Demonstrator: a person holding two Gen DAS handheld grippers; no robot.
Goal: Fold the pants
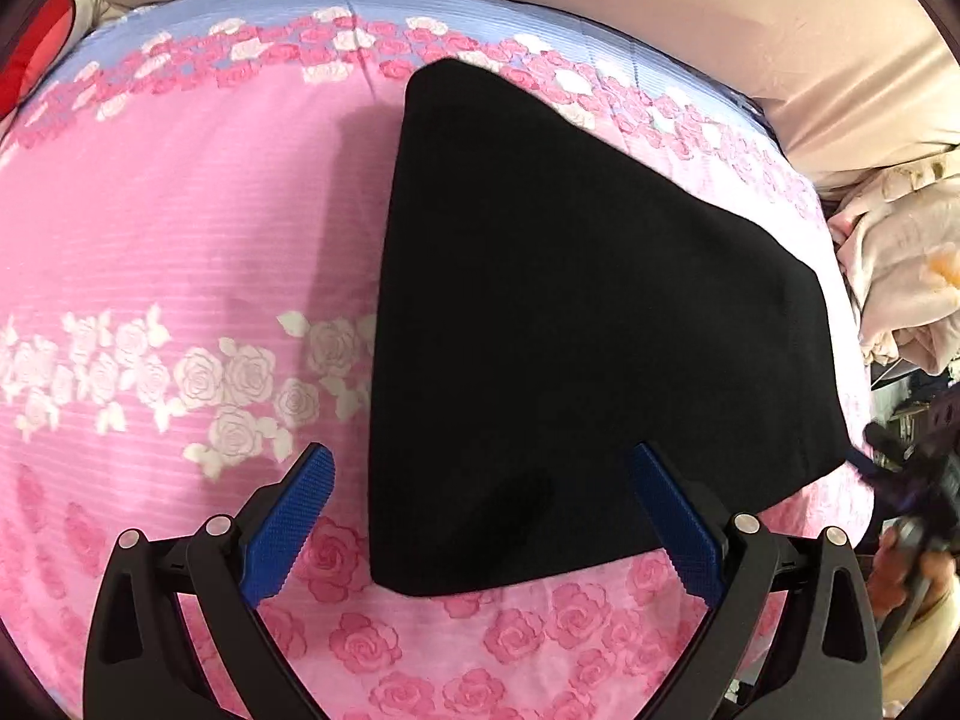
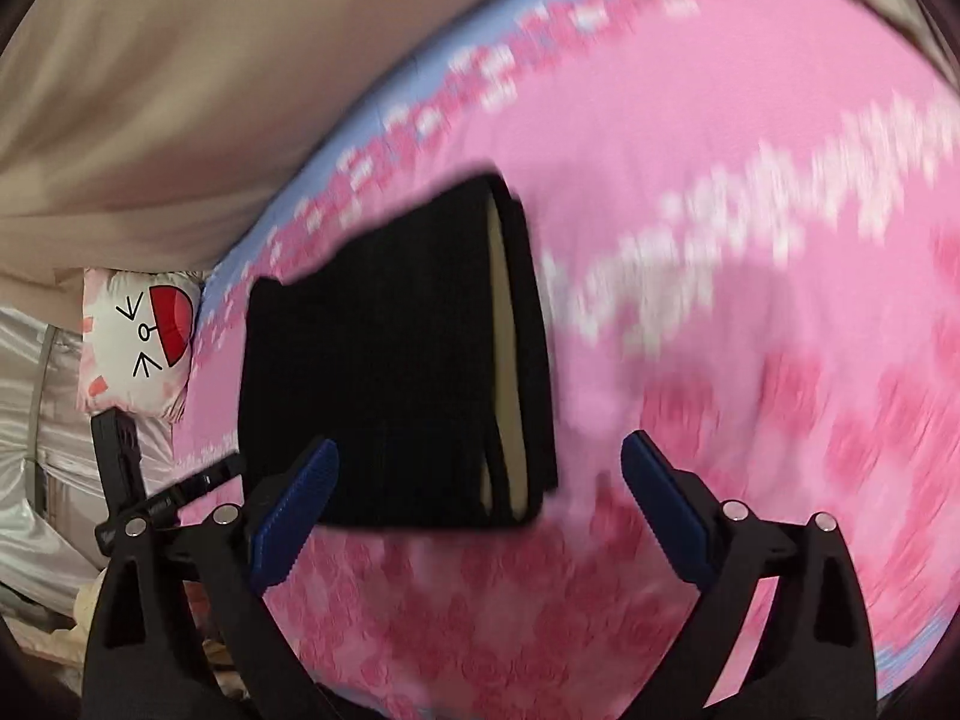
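Observation:
The black pants (image 1: 570, 300) lie folded into a compact flat shape on a pink rose-print bedspread (image 1: 180, 240). My left gripper (image 1: 480, 453) hovers over their near edge, open, nothing pinched between its blue pads (image 1: 300, 516). In the right wrist view the folded pants (image 2: 372, 360) show a cream lining strip along their right edge. My right gripper (image 2: 480, 444) is open above their near right corner, its pads (image 2: 666, 516) apart from the cloth. The right gripper (image 1: 924, 468) also shows, blurred, at the left wrist view's right edge, beside a hand (image 1: 900, 570).
A beige sheet (image 1: 660, 0) hangs behind the bed. Crumpled cream cloth (image 1: 900, 276) is heaped off the bed's right side. A white pillow with a red cartoon face (image 2: 138, 342) and silvery fabric (image 2: 36, 420) sit at the other end.

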